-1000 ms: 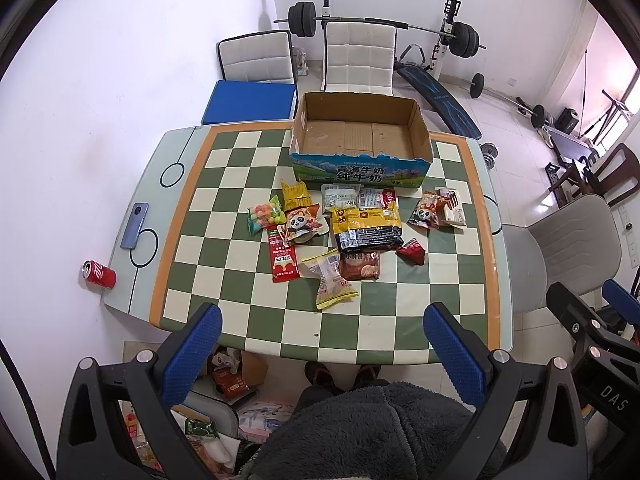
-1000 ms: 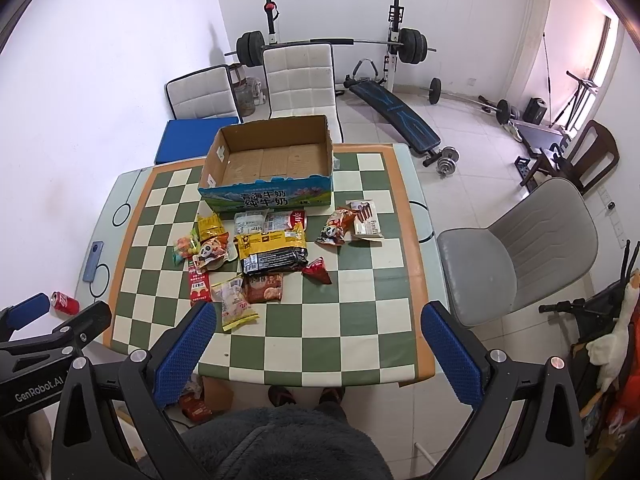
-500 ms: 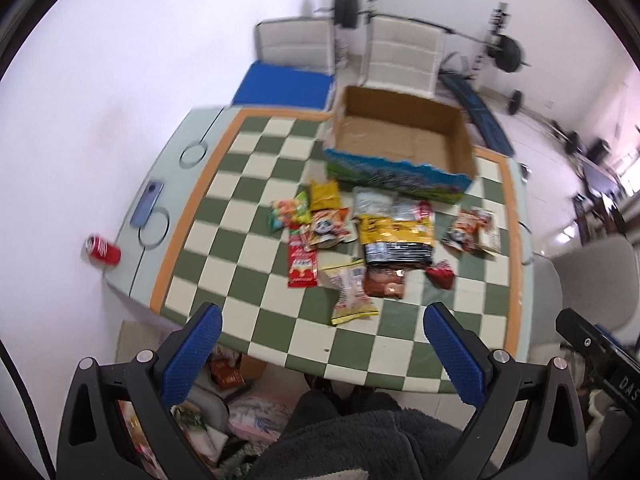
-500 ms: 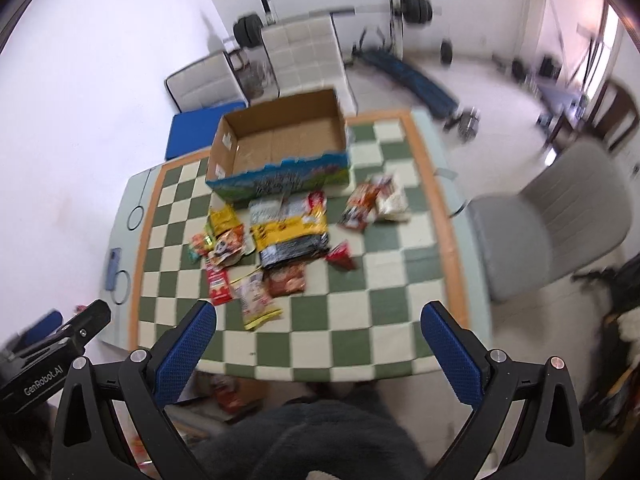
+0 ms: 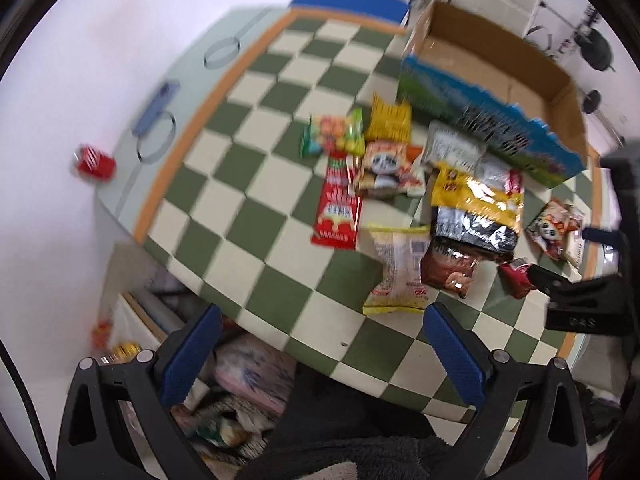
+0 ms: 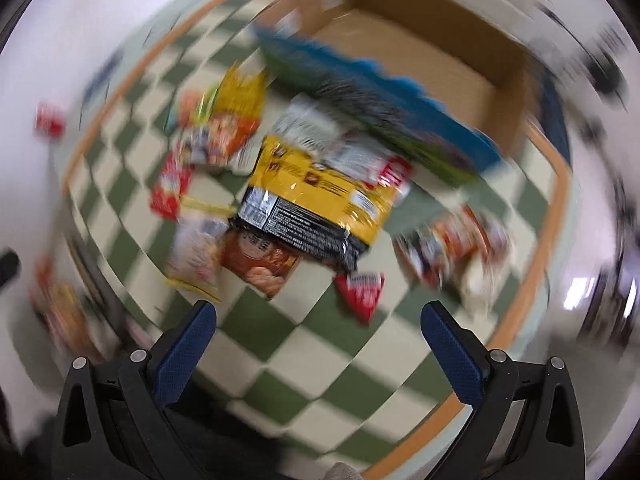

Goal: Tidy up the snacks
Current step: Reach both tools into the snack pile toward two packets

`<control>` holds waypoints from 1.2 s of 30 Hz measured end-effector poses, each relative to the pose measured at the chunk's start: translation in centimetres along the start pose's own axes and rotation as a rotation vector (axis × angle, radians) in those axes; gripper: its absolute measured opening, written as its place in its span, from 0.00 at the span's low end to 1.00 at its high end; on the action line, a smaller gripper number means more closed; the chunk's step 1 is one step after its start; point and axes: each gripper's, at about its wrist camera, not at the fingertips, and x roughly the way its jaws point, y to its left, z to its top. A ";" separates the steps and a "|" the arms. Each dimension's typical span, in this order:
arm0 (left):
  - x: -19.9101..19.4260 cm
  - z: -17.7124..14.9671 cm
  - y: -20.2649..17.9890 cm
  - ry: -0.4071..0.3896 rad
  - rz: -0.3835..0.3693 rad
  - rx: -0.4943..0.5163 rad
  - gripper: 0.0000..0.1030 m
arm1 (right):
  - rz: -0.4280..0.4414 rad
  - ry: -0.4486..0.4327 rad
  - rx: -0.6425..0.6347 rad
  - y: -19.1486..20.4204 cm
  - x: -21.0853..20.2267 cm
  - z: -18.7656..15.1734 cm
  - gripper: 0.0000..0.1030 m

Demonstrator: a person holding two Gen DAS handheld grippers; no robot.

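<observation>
Left wrist view — left tongs [image 5: 320, 344] wide, empty, above table edge [image 5: 280, 320], right tongs [image 6: 318, 338] likewise over snacks [image 6: 312, 208].

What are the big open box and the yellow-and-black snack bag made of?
The box looks like corrugated cardboard: matte brown inside, printed blue outside. The yellow-and-black bag seems glossy plastic or foil film, judging by its bright glare and crinkles.

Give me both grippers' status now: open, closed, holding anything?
Left gripper: open, holding nothing, above the table's near edge.
Right gripper: open, holding nothing, above the snack pile.
</observation>
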 end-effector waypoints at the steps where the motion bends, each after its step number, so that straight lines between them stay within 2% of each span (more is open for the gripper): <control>1: 1.2 0.1 -0.1 0.029 -0.004 -0.013 1.00 | -0.024 0.025 -0.064 0.4 1.4 1.0 1.00; 3: 3.4 0.3 -0.5 0.081 -0.024 -0.027 1.00 | -0.065 0.095 -0.203 1.2 4.6 2.9 1.00; 9: 8.8 1.3 -1.7 0.183 -0.054 -0.028 1.00 | -0.175 0.205 -0.551 4.3 11.1 5.8 1.00; 15: 12.4 2.6 -3.0 0.244 -0.091 0.006 1.00 | -0.237 0.278 -0.733 5.7 15.4 7.1 1.00; 20: 14.0 3.3 -4.0 0.265 -0.100 0.047 1.00 | -0.187 0.360 -0.762 5.8 18.6 7.7 1.00; 24: 14.1 3.7 -4.5 0.268 -0.096 0.055 1.00 | -0.138 0.374 -0.717 4.9 20.5 8.8 0.98; 26: 13.9 3.9 -4.9 0.264 -0.086 0.063 1.00 | -0.127 0.360 -0.673 4.2 20.7 9.3 0.91; 27: 13.8 4.0 -5.1 0.262 -0.079 0.065 1.00 | -0.116 0.355 -0.638 3.8 20.5 9.5 0.90; 31: 13.1 4.2 -5.5 0.256 -0.066 0.059 1.00 | 0.004 0.364 -0.385 0.9 20.4 10.0 0.90; 33: 13.0 4.2 -5.7 0.258 -0.071 0.060 1.00 | 0.031 0.366 -0.258 -0.5 20.4 9.8 0.90; 36: 13.4 4.3 -5.9 0.262 -0.062 0.066 1.00 | 0.116 0.395 0.009 -3.6 20.8 8.5 0.90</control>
